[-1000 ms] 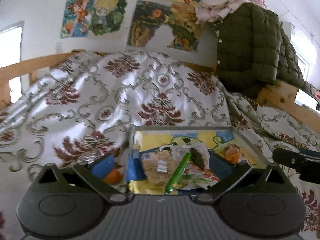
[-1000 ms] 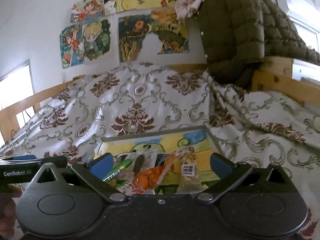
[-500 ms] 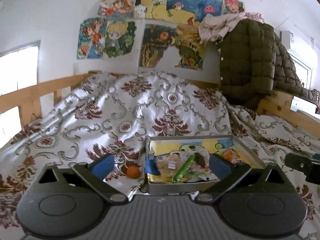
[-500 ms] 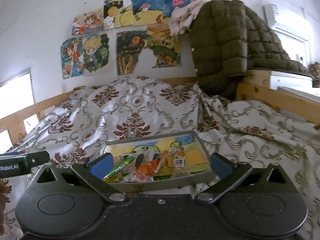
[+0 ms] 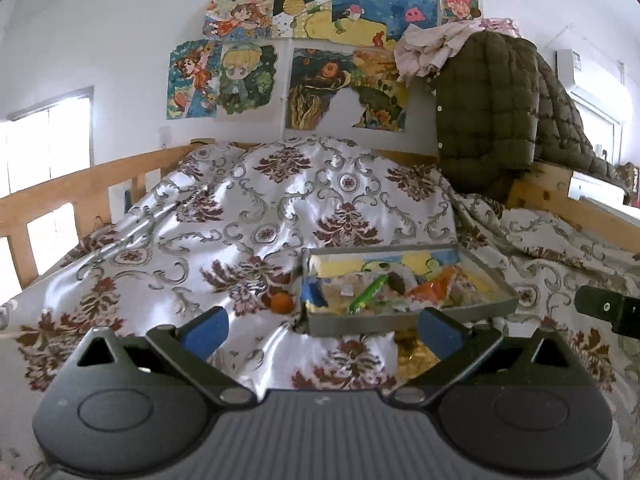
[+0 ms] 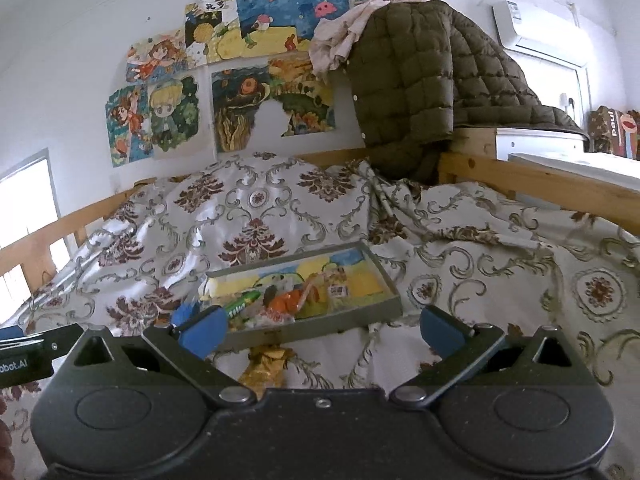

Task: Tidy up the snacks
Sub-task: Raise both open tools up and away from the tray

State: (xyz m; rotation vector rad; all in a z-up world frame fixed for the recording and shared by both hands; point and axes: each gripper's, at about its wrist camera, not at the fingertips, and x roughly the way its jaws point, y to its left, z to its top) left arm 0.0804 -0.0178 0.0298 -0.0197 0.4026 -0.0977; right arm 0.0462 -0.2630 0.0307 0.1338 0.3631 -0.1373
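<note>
In the tray (image 5: 404, 322), overlapping snack packets (image 5: 400, 290) blur together.

left wrist cam: sits low over the bed's near edge, looks along the quilt (image 5: 256, 216) toward the poster wall (image 5: 344, 40), tray (image 5: 408, 320) a bit off to the right
right wrist cam: same direction, tray (image 6: 312, 330) center-left
shared: both catch tray, quilt, posters, hanging jacket (image 6: 420, 80)
</note>
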